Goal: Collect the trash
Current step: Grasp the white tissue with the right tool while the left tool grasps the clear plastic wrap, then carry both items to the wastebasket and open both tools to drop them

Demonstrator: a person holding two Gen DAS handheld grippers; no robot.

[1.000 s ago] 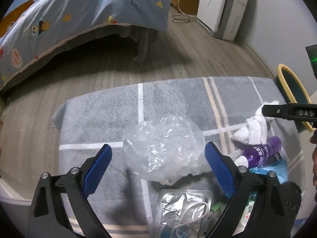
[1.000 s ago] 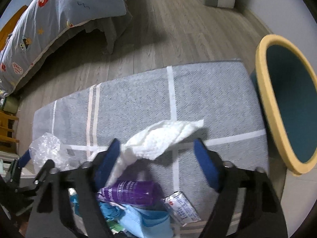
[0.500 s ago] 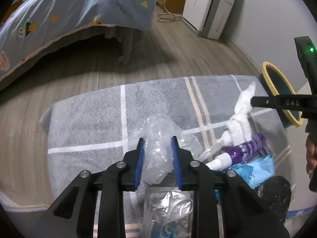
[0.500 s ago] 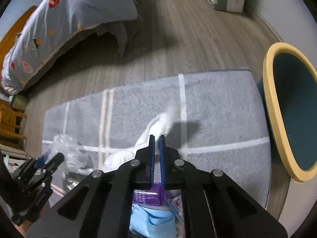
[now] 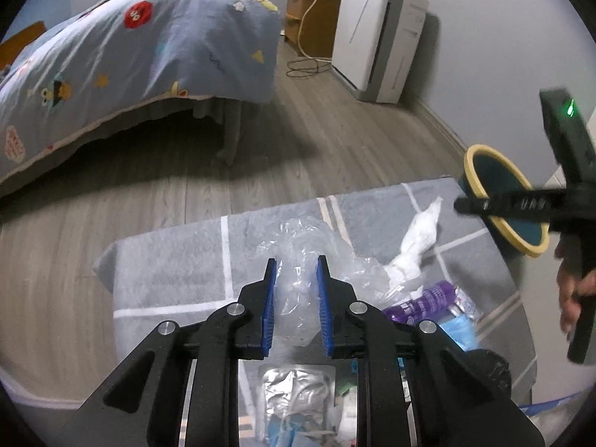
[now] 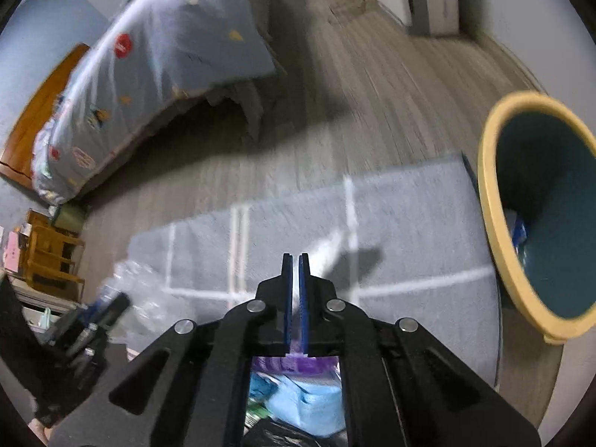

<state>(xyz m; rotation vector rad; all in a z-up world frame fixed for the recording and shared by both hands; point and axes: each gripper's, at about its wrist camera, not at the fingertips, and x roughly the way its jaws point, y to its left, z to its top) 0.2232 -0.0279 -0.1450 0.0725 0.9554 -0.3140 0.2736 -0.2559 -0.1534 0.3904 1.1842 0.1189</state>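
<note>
Trash, assorted, lying heaped at the near end of a grey rug (image 5: 167, 272) with pale stripes, on the wooden floor (image 5: 186, 193).

Item 1: foil blister pack (image 5: 294, 391), crumpled, nearest the left wrist view, partly behind the tool's arms.

Item 2: clear plastic bag (image 5: 298, 257), crinkled. Left tongs (image 5: 295, 273) clenched on it, blue pads pressing its lower folds; the upper part billows out beyond the fingertips.

Item 3: light blue face mask (image 6: 298, 402) with a purple bottle (image 5: 421, 303) beside it, white cap end pointing toward the bag. A small printed sachet (image 5: 463, 303) lies just beside the bottle. Something black (image 5: 488, 368), a bag or cloth, sits at the near right corner; I cannot tell which.

Item 4: white tissue (image 5: 419, 238), twisted into a long strip. Right tongs (image 6: 295, 260) pinched tight on it; in the right wrist view the tissue shows between and beyond the pads, blurred. In the left wrist view its lower end reaches down among the bag and the bottle. A person's hand (image 5: 571, 290) grips the right tool's handle.

Item 5: bin (image 6: 495, 223), yellow rim, teal inside, just beside the rug's far right corner. Some blue and white scrap (image 6: 519, 229) already lies inside.

Background: bed (image 5: 130, 59) with a patterned blue quilt; white appliance (image 5: 372, 37) against the wall; wooden cabinet (image 5: 309, 15) with a trailing cable.
</note>
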